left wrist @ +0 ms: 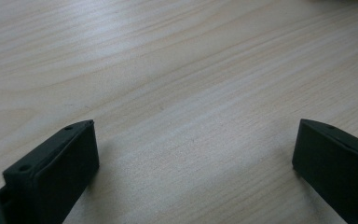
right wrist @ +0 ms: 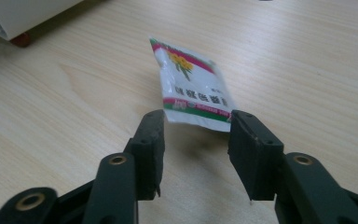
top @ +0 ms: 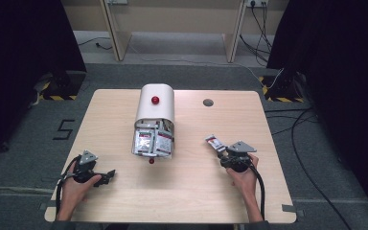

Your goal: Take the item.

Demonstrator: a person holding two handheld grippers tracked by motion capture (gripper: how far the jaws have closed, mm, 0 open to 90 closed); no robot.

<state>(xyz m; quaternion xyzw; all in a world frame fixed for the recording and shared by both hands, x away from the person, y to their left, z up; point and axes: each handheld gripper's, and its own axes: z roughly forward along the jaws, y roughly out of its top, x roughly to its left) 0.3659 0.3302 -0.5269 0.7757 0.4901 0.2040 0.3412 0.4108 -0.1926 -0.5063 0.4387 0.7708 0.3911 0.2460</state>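
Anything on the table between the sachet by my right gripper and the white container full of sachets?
Nothing: in the high view, only bare table separates the sachet from the white container.

We hold both grippers low — left gripper [top: 106, 176] jaws spread wide, right gripper [top: 220, 148] jaws partly parted, pressing nothing.

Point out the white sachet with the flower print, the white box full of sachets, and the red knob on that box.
White flower-print sachet [right wrist: 193, 88], right gripper view: its printed face.
White round-topped box of sachets [top: 155, 108], high view: its curved lid.
Red round knob [top: 155, 100], high view: the knob's top.
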